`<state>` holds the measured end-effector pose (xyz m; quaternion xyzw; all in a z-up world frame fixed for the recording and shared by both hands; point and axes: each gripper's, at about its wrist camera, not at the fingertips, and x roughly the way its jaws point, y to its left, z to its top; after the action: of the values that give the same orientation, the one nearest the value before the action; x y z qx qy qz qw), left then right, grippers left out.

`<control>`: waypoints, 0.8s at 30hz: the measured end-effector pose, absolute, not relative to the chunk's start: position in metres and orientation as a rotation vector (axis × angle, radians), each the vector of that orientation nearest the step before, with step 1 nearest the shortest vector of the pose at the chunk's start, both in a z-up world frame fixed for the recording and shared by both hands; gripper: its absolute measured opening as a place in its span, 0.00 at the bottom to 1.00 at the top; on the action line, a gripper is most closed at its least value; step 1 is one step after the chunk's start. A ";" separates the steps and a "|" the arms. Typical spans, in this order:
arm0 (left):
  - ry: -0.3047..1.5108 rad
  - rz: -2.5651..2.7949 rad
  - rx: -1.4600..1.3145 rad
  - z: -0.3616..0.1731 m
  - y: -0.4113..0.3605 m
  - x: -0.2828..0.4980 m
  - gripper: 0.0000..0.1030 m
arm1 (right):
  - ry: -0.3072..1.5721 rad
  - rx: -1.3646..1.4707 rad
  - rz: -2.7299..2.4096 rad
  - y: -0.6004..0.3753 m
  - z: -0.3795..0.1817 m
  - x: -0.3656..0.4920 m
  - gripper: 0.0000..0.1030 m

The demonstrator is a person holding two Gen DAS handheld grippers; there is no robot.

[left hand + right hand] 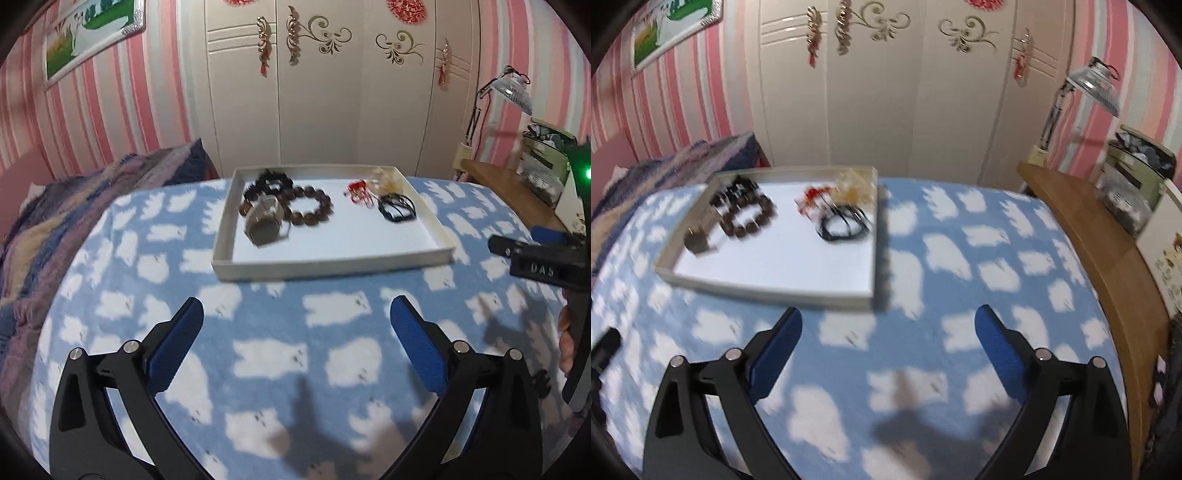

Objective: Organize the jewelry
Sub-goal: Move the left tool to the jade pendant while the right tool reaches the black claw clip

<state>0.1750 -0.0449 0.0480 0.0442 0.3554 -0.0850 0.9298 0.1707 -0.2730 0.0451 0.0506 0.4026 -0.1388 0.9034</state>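
We see the blue cloud-print blanket, on it the shallow white tray holding a brown bead bracelet, a watch and black cords, and nearer us our left gripper and right gripper, both wide apart, empty.

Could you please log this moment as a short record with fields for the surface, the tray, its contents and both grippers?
surface: blue blanket with white patches
tray: shallow white tray resting on the blanket
contents: brown bead bracelet, watch, black cords, red piece
left gripper: open, holding nothing, short of the tray
right gripper: open, holding nothing, short of the tray
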 end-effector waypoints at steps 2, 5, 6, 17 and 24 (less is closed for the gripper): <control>0.738 -0.189 0.086 0.040 -0.046 0.165 0.97 | 0.824 0.113 -0.315 -0.281 0.038 0.151 0.94; 0.776 -0.214 0.071 0.028 -0.049 0.154 0.97 | 0.790 0.124 -0.353 -0.289 0.030 0.119 0.94; 0.805 -0.244 0.062 0.022 -0.052 0.149 0.97 | 0.779 0.132 -0.359 -0.292 0.028 0.109 0.94; 0.891 -0.287 0.099 -0.027 -0.078 0.082 0.97 | 0.720 0.195 -0.359 -0.306 -0.008 0.023 0.94; 0.992 -0.296 0.148 -0.055 -0.103 0.057 0.97 | 0.765 0.153 -0.354 -0.298 -0.026 -0.002 0.94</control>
<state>0.0566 -0.1035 -0.0550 0.0707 0.4737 -0.1414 0.8664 -0.0020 -0.2979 -0.0256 0.0740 0.3709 -0.1714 0.9097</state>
